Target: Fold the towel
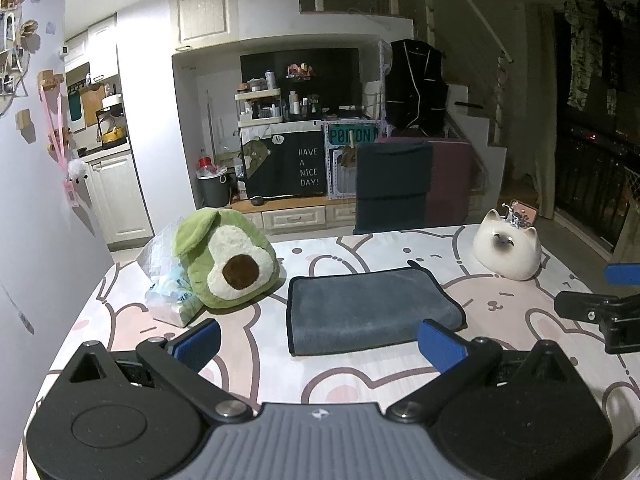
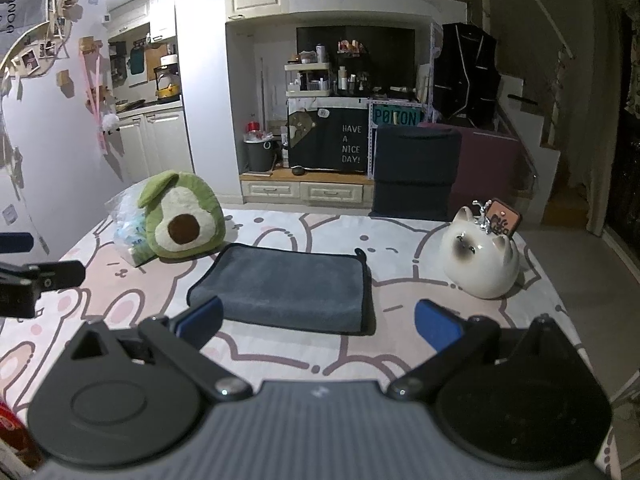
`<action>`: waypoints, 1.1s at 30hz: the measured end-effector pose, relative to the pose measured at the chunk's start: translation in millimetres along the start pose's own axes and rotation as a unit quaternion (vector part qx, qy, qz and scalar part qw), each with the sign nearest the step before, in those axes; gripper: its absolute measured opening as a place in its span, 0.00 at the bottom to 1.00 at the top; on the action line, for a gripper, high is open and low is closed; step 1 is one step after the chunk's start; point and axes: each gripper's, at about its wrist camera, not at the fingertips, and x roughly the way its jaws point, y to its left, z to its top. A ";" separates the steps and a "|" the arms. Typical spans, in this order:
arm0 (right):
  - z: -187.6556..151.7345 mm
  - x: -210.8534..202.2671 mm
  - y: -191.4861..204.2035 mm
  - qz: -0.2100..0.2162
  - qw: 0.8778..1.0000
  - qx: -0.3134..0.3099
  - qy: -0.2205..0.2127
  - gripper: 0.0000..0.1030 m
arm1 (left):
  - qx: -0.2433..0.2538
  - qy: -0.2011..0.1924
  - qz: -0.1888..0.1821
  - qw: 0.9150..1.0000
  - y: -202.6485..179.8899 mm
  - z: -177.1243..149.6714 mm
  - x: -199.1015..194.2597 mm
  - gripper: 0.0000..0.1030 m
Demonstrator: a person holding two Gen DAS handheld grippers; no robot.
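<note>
A grey towel (image 1: 370,308) with dark edging lies folded in a flat rectangle on the table with the pink bunny cloth (image 1: 360,376); it also shows in the right wrist view (image 2: 288,286). My left gripper (image 1: 318,344) is open and empty, just in front of the towel's near edge. My right gripper (image 2: 318,320) is open and empty, also at the towel's near edge, its left fingertip (image 2: 200,318) overlapping the towel's near left corner in view. Each gripper shows at the side of the other's view: right gripper (image 1: 612,300), left gripper (image 2: 24,272).
A green avocado plush (image 1: 226,258) and a clear plastic bag (image 1: 168,288) sit left of the towel. A white ceramic cat (image 1: 508,246) stands at the right back. A dark chair (image 1: 394,188) stands behind the table's far edge.
</note>
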 end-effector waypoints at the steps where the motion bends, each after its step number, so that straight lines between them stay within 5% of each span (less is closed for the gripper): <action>1: -1.6 -2.8 1.3 -0.001 1.000 0.000 -0.003 1.00 | -0.001 0.000 -0.001 1.000 0.2 -1.6 -1.9 1.00; 33: -45.1 -61.0 13.8 0.013 1.000 -0.013 -0.012 1.00 | -0.005 0.013 -0.035 0.999 5.4 -57.2 -43.9 1.00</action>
